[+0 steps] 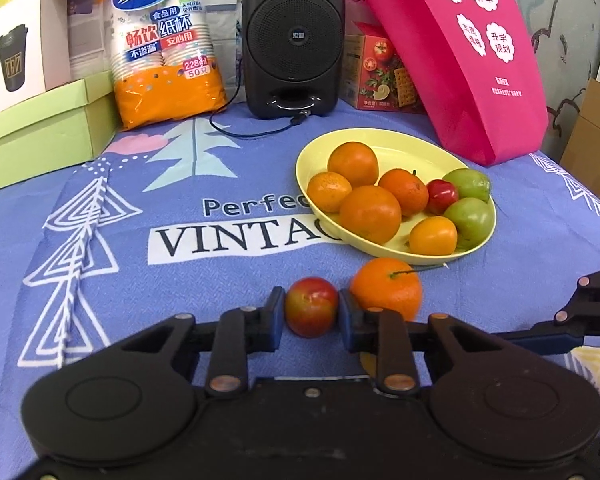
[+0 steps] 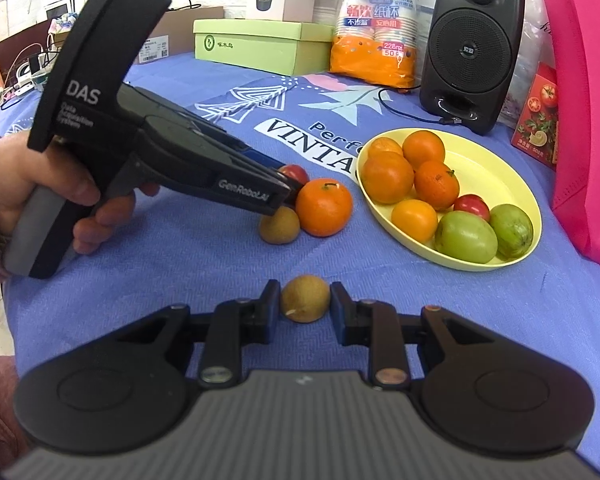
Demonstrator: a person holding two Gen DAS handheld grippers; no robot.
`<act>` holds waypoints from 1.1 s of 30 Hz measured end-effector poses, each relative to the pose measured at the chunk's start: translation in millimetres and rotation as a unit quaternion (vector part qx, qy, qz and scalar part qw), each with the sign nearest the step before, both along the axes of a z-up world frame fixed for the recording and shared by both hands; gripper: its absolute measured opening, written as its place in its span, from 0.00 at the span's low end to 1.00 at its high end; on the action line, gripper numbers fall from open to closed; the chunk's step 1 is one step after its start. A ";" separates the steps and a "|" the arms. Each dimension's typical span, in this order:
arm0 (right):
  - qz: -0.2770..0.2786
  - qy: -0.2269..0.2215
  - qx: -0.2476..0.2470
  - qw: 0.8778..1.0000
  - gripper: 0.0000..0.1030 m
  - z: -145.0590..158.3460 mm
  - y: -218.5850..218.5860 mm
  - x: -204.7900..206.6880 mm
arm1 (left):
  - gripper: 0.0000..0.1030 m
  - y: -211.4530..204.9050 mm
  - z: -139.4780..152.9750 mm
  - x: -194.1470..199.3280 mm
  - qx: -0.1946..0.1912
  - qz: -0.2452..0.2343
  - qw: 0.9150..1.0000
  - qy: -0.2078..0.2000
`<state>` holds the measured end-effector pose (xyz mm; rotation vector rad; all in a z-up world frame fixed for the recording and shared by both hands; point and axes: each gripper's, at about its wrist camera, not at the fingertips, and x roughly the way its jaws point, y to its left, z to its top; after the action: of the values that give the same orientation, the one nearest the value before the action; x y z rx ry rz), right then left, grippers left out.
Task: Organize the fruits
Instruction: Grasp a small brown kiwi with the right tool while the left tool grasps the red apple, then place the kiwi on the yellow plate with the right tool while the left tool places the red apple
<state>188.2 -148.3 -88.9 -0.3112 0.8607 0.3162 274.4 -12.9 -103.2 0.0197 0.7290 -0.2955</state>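
Note:
My left gripper [image 1: 311,312] is shut on a small red plum [image 1: 311,306] low over the blue cloth; it also shows in the right wrist view [image 2: 290,184]. A loose orange [image 1: 386,287] lies just to its right, also in the right wrist view [image 2: 324,207]. My right gripper [image 2: 305,300] has its jaws around a small brown fruit [image 2: 305,298] on the cloth, with narrow gaps on both sides. Another brown fruit [image 2: 280,225] lies beside the orange. The yellow plate [image 1: 396,140] holds several oranges, two green fruits and a red plum.
A black speaker [image 1: 294,36] with a cable, an orange pack of paper cups [image 1: 164,44], a green box [image 1: 40,128], a cracker box [image 1: 384,68] and a pink bag [image 1: 452,52] stand behind the plate.

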 end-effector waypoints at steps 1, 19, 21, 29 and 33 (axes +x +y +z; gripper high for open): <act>-0.001 0.000 0.000 1.000 0.25 0.5 -0.6 -0.9 | 0.26 0.7 1.5 -2.0 0.001 0.000 1.000 0.001; -0.045 -0.045 0.004 0.998 0.25 30.5 -37.4 7.6 | 0.26 -9.4 51.9 -4.9 -0.022 -0.031 0.999 -0.035; -0.051 -0.056 0.002 0.997 0.25 36.1 -43.7 17.4 | 0.26 -18.2 56.7 11.6 -0.029 -0.041 0.998 -0.035; -0.095 -0.090 0.000 0.991 0.25 46.0 -81.9 73.6 | 0.26 -61.8 56.7 86.2 -0.019 -0.071 0.997 -0.020; -0.122 -0.088 0.014 0.989 0.25 41.7 -104.5 98.2 | 0.27 -78.2 49.1 115.8 -0.019 -0.071 0.997 -0.003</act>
<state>286.4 -252.8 -47.3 -0.2025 0.7102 0.0719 390.2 -91.1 -54.1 0.0362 0.7164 -0.4457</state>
